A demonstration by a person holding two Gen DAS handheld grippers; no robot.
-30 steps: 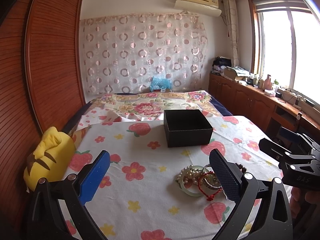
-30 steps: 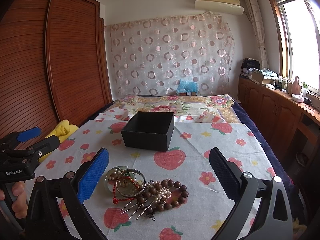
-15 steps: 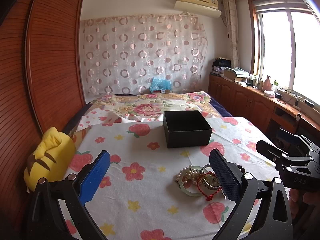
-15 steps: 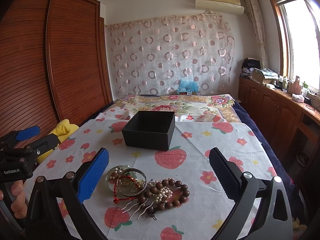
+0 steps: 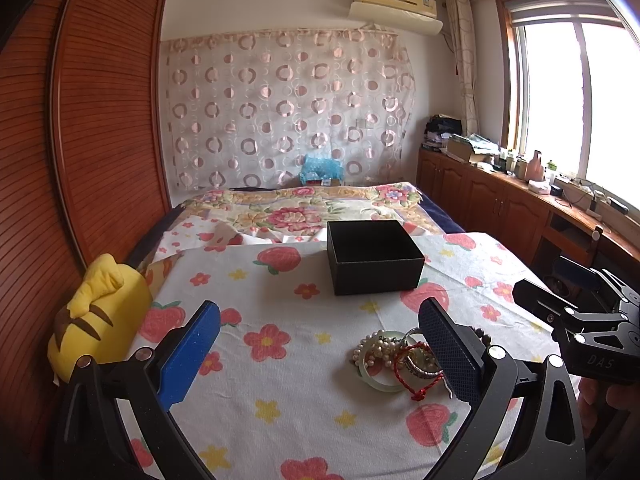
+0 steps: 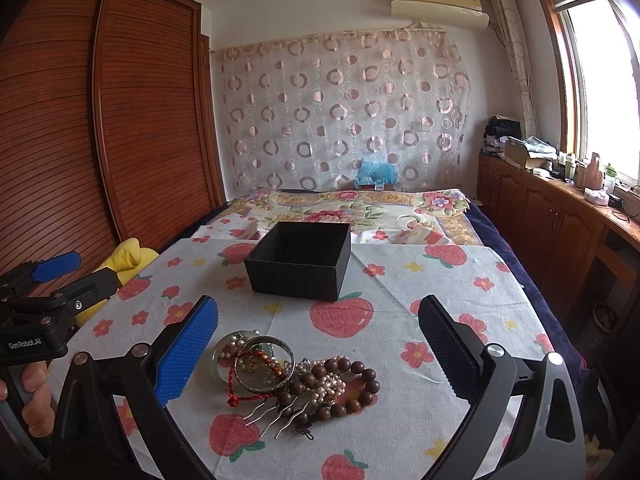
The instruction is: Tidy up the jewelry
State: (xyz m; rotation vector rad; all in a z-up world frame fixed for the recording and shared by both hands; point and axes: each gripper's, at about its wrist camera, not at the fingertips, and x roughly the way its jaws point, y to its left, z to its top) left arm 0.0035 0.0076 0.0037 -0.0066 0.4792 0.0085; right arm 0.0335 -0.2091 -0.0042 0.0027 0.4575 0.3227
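Observation:
A pile of jewelry lies on the fruit-print cloth: a brown bead bracelet, a silver bangle, a red cord, pearls, a pale green bangle and a metal hair comb. An open, empty black box stands behind it; it also shows in the left wrist view. My left gripper is open and empty, left of the pile. My right gripper is open and empty, above the pile's near side.
A yellow plush cushion lies at the cloth's left edge. A wooden wardrobe runs along the left. Wooden cabinets with clutter stand at the right under the window. A floral bedspread lies beyond the box.
Both grippers have drifted slightly; the right gripper has moved a little forward toward the pile. Nothing was grasped or released.

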